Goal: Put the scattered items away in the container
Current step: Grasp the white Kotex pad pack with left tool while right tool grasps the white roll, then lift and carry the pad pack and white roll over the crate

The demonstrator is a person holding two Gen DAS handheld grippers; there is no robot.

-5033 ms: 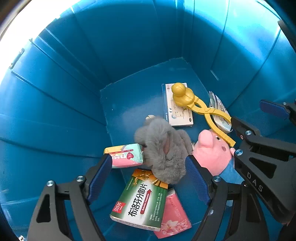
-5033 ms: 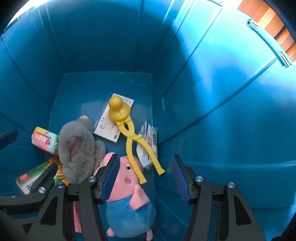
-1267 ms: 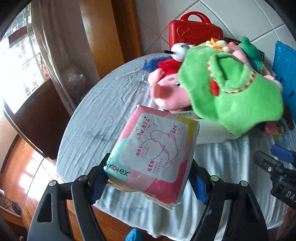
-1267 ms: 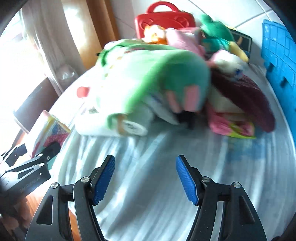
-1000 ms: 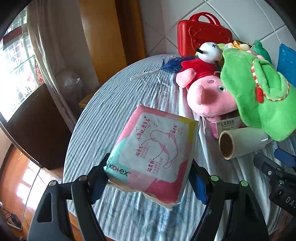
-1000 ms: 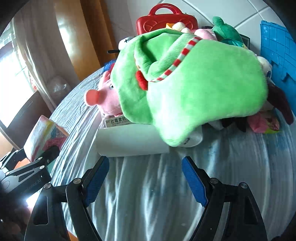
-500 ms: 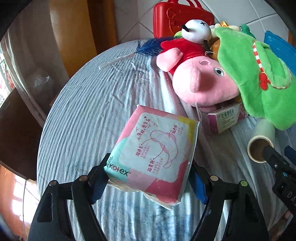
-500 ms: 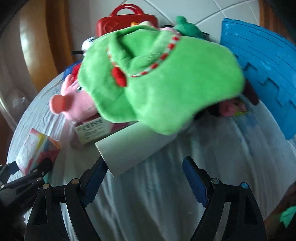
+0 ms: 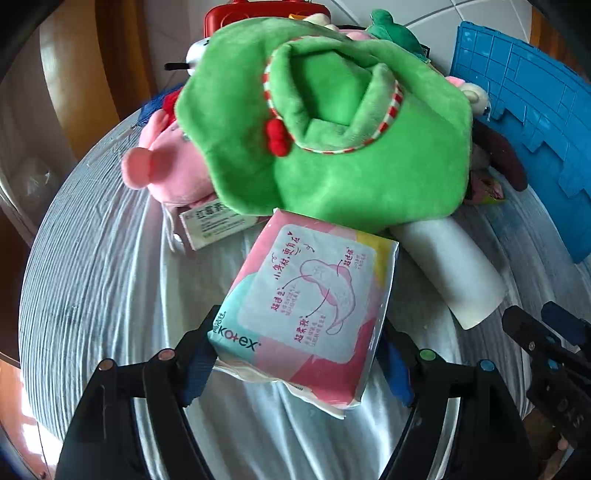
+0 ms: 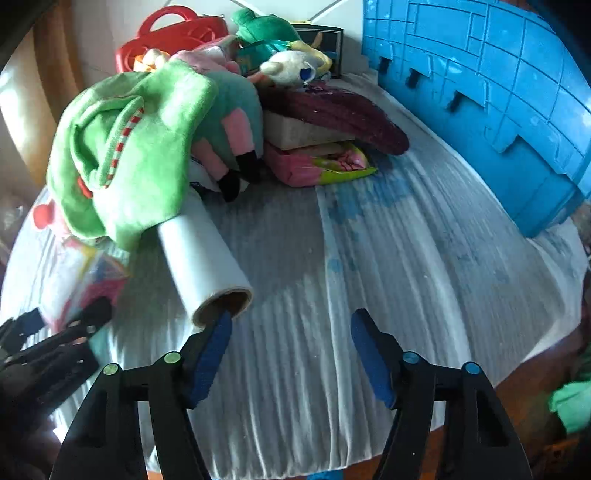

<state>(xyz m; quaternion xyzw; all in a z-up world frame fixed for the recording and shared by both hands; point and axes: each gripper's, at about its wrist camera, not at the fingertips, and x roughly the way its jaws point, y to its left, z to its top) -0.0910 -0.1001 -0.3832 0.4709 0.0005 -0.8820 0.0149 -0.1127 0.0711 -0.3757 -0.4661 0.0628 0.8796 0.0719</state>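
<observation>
My left gripper [image 9: 297, 339] is shut on a pink and teal Kotex pack [image 9: 310, 295], held above the grey-clothed table [image 9: 92, 277]. Just beyond the pack lie a green plush [image 9: 332, 147], a pink pig plush [image 9: 166, 170] and a white roll [image 9: 447, 273]. In the right wrist view my right gripper [image 10: 291, 325] hovers over bare cloth, its jaws closing with nothing between them. The open end of the white roll [image 10: 201, 258] sits just beyond its left fingertip [image 10: 218, 332]. The blue container [image 10: 498, 110] stands at the right.
A small white box [image 9: 214, 221] pokes out under the pig. Behind the pile are a red case [image 10: 173, 33], a dark purple plush [image 10: 343, 110] and a pink and green packet [image 10: 317, 162]. The table's rounded edge [image 10: 480, 369] runs close on the near right.
Both views swung right across the table, bringing the green plush, the roll and the blue container closer. The right jaws narrowed. The left gripper kept hold of the pack.
</observation>
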